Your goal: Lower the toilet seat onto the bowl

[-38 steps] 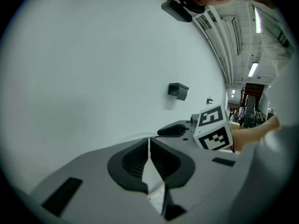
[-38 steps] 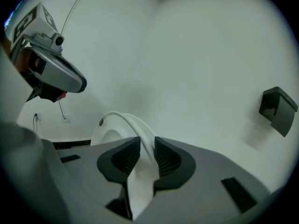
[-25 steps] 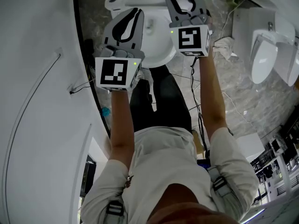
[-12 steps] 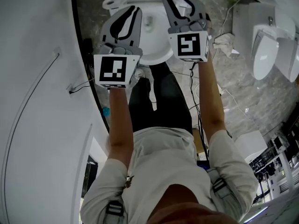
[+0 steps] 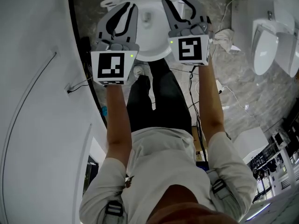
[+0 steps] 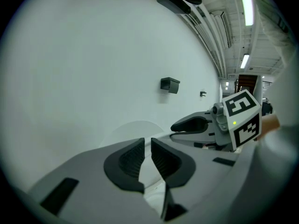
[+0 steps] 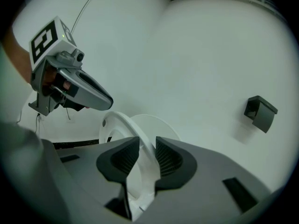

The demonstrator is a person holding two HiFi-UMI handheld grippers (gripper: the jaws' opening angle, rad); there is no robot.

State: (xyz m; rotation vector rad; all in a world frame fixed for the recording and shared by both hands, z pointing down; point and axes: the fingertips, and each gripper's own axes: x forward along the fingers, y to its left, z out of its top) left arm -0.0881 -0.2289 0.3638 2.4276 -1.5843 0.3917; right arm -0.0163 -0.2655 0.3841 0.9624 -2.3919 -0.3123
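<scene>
Toilet bowl (image 5: 152,51) is seen at top centre of the head view, white, its inside showing between the two claws; its contents cannot be made out. Toilet seat (image 7: 125,122) is found raised, standing on edge at lower centre of the right gripper view, with the lid (image 7: 161,125) just behind it, towards the wall. Right gripper (image 7: 147,141) is logged as released: its jaws have just been opening, and the seat's rim is passed between them. Whether the pads touch the rim cannot be told. Left gripper (image 6: 147,143) is clenched, pads drawn to a thin slit, and is held over the bowl's left side in the head view. A black wall box (image 7: 260,112) is seen at right of the right gripper view. A white urinal (image 5: 264,50) and a white cloth (image 5: 225,43) are noted at upper right of the head view, over a marbled floor (image 5: 243,87).
</scene>
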